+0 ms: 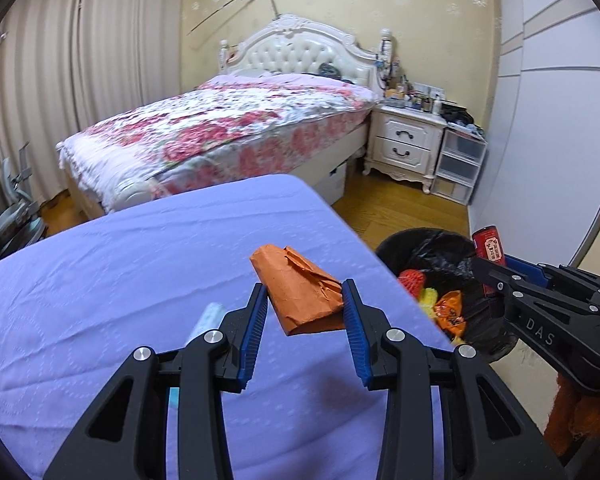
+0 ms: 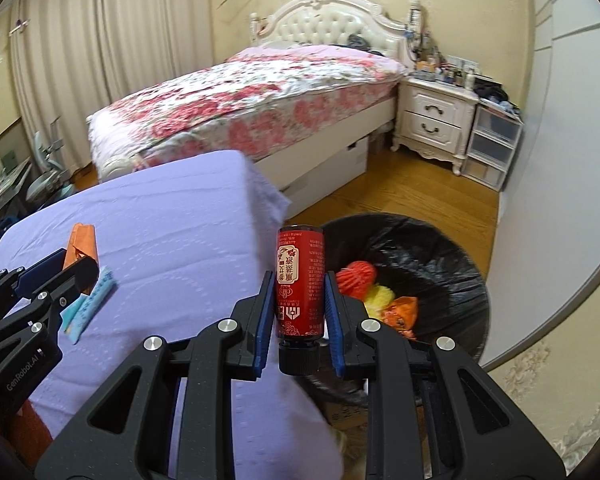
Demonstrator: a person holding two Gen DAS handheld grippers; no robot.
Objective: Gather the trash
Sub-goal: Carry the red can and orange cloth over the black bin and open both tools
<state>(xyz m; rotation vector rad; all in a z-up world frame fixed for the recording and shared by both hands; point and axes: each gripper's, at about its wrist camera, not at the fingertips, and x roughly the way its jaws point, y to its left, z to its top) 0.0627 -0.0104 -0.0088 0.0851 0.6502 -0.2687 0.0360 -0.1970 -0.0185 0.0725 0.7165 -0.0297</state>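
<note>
My left gripper (image 1: 305, 300) is shut on a crumpled orange paper packet (image 1: 300, 292), held above the purple-covered table (image 1: 120, 280). My right gripper (image 2: 298, 292) is shut on a small red bottle (image 2: 300, 280) with a black cap pointing back at me, held at the table's right edge beside the bin. A black-lined trash bin (image 2: 440, 264) stands on the floor to the right, holding red, yellow and orange scraps (image 2: 374, 292). A light blue wrapper (image 2: 88, 300) lies on the table under the left gripper (image 2: 86, 270). The right gripper (image 1: 484, 270) shows at the right of the left wrist view with the red bottle (image 1: 490, 246).
A bed (image 1: 228, 128) with a floral cover fills the background, with a white nightstand (image 1: 406, 144) and clear plastic drawers (image 1: 460, 164) to its right. Wooden floor (image 2: 400, 192) lies between bed and bin. A white wardrobe door (image 2: 560, 160) runs along the right. Curtains hang at the left.
</note>
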